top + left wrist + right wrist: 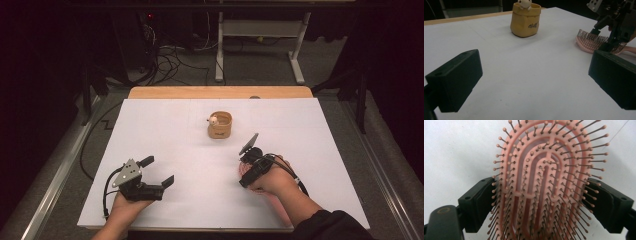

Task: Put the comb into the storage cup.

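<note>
Pink hairbrush sits near-right on the white table, right gripper jaws straddling its head but maybe not clamped yet, left gripper hovering wide open, so bristles could make that grip slip, far from the yellow cup.

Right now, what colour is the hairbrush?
Pink hairbrush, with bristles of the same pink; clearest in the right gripper view.
</note>
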Demonstrator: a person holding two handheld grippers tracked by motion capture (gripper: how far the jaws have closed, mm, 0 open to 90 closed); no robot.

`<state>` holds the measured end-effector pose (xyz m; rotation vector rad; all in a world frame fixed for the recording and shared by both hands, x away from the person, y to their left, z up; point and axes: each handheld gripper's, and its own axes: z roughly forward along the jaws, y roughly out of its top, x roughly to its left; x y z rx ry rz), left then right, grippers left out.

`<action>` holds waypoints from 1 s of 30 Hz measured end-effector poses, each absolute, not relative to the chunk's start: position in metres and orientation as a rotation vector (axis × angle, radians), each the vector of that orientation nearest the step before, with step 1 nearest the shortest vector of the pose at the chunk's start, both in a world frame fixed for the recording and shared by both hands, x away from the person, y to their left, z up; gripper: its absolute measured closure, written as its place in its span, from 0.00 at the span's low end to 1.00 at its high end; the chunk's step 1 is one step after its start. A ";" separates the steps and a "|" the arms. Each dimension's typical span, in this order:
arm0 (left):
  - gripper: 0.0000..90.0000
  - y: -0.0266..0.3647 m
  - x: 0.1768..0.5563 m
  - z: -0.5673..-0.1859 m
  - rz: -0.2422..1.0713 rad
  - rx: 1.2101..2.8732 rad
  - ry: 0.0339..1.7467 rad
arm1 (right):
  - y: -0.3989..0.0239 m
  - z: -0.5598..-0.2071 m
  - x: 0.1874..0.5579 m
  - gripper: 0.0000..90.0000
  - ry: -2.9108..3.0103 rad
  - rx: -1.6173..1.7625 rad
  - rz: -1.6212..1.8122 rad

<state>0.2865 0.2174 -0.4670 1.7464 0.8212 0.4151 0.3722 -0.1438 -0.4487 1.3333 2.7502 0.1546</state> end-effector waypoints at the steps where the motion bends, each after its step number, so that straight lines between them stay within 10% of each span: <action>1: 0.00 0.217 0.287 -0.467 0.415 1.747 0.822 | -0.144 -0.449 0.372 0.17 2.749 1.334 0.153; 30: 0.00 0.219 0.286 -0.467 0.421 1.744 0.824 | -0.146 -0.445 0.377 0.23 2.752 1.374 0.149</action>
